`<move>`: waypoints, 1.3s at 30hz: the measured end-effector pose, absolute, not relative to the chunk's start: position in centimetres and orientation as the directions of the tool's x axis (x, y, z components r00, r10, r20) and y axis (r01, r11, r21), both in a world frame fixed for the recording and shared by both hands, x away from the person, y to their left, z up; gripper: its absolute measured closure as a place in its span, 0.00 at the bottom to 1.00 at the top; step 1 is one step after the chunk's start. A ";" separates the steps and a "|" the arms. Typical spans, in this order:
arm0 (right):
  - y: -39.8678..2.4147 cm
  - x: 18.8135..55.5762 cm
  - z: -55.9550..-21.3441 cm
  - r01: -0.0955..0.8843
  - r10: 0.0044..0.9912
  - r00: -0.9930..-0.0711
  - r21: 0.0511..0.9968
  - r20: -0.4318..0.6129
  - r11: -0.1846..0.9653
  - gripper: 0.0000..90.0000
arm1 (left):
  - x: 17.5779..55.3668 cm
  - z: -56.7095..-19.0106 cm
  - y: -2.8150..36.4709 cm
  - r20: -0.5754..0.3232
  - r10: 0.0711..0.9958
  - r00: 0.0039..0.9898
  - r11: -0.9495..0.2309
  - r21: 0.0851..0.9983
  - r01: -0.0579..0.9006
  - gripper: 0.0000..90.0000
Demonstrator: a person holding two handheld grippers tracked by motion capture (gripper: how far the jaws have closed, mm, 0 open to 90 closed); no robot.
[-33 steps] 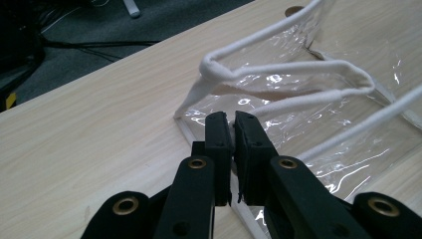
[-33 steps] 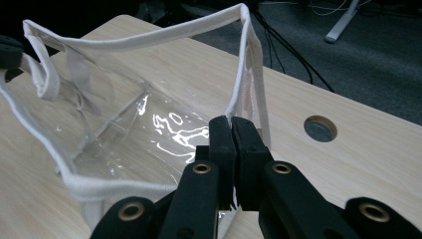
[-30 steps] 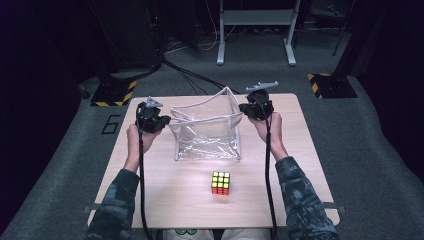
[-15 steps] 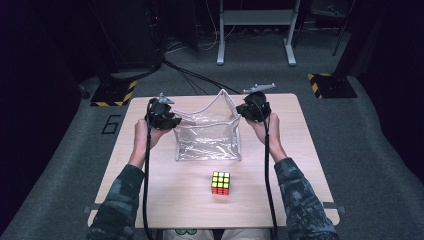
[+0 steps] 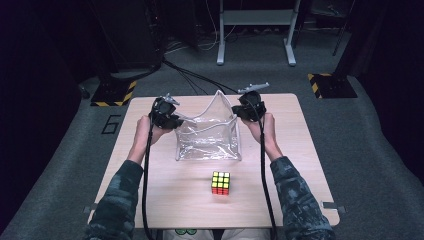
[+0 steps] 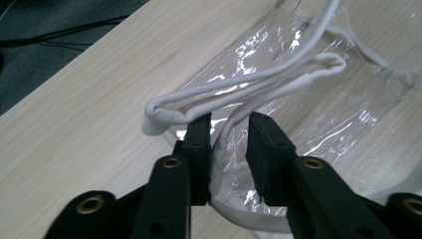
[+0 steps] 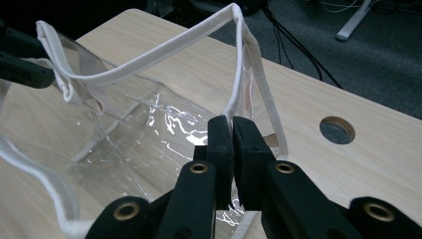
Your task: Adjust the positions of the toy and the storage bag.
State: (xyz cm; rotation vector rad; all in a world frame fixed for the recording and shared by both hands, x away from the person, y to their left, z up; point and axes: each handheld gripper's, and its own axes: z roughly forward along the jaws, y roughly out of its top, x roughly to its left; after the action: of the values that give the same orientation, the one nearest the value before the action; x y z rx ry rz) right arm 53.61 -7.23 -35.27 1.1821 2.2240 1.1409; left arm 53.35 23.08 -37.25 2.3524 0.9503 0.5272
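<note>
A clear plastic bag (image 5: 207, 142) with white trim stands on the wooden table (image 5: 300, 155). At its left edge is my left gripper (image 5: 174, 121). In the left gripper view that gripper (image 6: 229, 122) has just been closing; its jaws still stand a little apart, with the bag's white rim (image 6: 221, 149) between them and a white cord handle (image 6: 239, 89) looped just beyond. My right gripper (image 5: 240, 111) is shut on the white rim (image 7: 249, 74) at the bag's right edge and holds it up; its jaws (image 7: 231, 122) meet on the trim. A colourful puzzle cube (image 5: 220, 183) sits in front of the bag.
A round hole (image 7: 337, 130) is cut into the table near the right gripper. Cables (image 5: 192, 77) run across the floor behind the table, and a metal stand (image 5: 255, 30) is farther back. Striped floor plates (image 5: 112, 92) lie on either side.
My left gripper has moved right, closer to the bag's left edge, and the bag's left side has slackened. The right gripper and the cube have stayed put.
</note>
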 end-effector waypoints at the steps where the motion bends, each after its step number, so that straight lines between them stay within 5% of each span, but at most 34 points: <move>1: -7.2 53.6 -35.3 0.514 0.819 -0.572 0.797 0.043 0.317 0.97 | 53.3 -37.3 23.0 0.161 0.719 0.676 -0.609 0.613 0.502 0.85; 9: -8.7 53.3 -35.2 0.500 0.846 -0.533 0.807 0.001 0.315 0.98 | 52.7 -36.9 24.2 0.174 0.776 0.606 -0.542 0.675 0.501 0.95; 20: -10.2 52.9 -35.3 0.508 0.871 -0.492 0.809 -0.011 0.297 0.99 | 53.2 -36.9 26.4 0.021 0.846 0.533 -0.381 0.723 0.576 0.96; 28: -10.1 52.7 -35.5 0.512 0.858 -0.514 0.805 0.006 0.301 0.98 | 53.4 -37.1 25.6 0.084 0.824 0.561 -0.452 0.694 0.560 0.95; 33: -10.0 52.9 -35.7 0.513 0.856 -0.516 0.806 0.014 0.296 0.98 | 53.8 -36.9 24.3 0.121 0.800 0.588 -0.503 0.670 0.546 0.85; 39: -9.8 53.0 -35.8 0.518 0.857 -0.515 0.804 0.021 0.292 0.99 | 54.7 -36.5 22.5 0.123 0.782 0.611 -0.526 0.657 0.541 0.61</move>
State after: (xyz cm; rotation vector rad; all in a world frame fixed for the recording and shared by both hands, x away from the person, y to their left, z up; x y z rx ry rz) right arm 53.03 -9.82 -35.84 1.2308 2.1502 1.1008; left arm 54.69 22.48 -36.55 2.2616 1.0384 0.5499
